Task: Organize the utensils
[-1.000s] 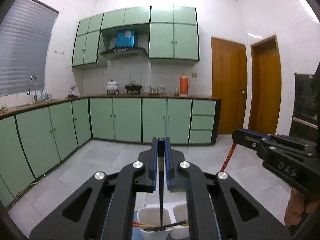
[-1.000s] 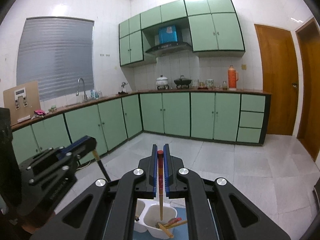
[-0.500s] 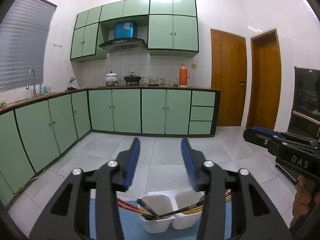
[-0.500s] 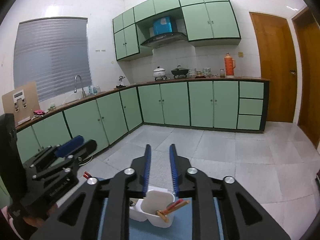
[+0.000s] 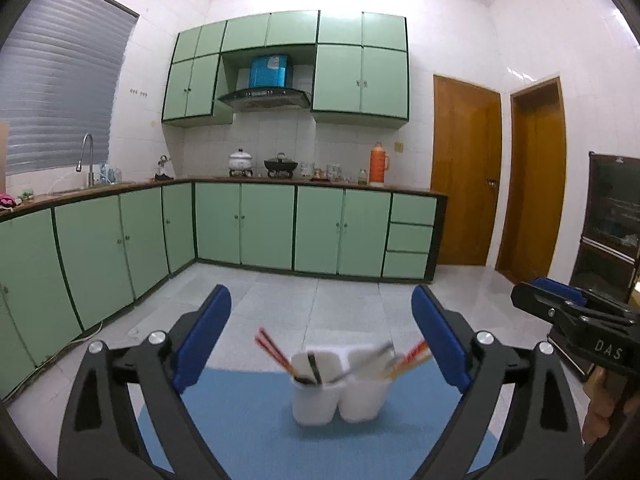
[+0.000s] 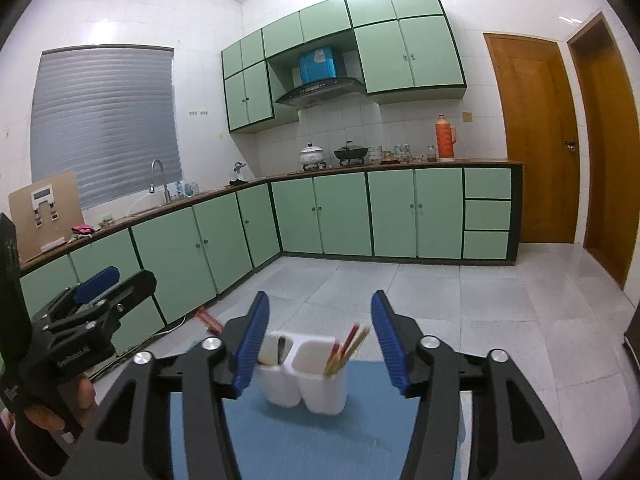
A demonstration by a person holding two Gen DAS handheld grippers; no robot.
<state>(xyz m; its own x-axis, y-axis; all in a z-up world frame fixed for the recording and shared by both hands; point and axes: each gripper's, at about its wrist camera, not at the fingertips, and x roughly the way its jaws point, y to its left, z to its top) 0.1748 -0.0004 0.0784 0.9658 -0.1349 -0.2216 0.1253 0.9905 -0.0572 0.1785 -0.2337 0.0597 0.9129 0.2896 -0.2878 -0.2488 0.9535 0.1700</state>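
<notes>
Green cupboards (image 5: 268, 226) are lining the wall, and an orange flask (image 5: 378, 164) is standing by two pots (image 5: 260, 161).

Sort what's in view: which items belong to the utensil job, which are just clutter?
Job:
- white two-compartment plastic holder on blue mat
- red chopsticks, dark utensil standing in it

Clutter:
- orange thermos
- white lidded pot
- black wok
- pink cloth
- brown wooden doors

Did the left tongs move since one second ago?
Yes. The left tongs drew back from the white holder, now opening and empty.
</notes>
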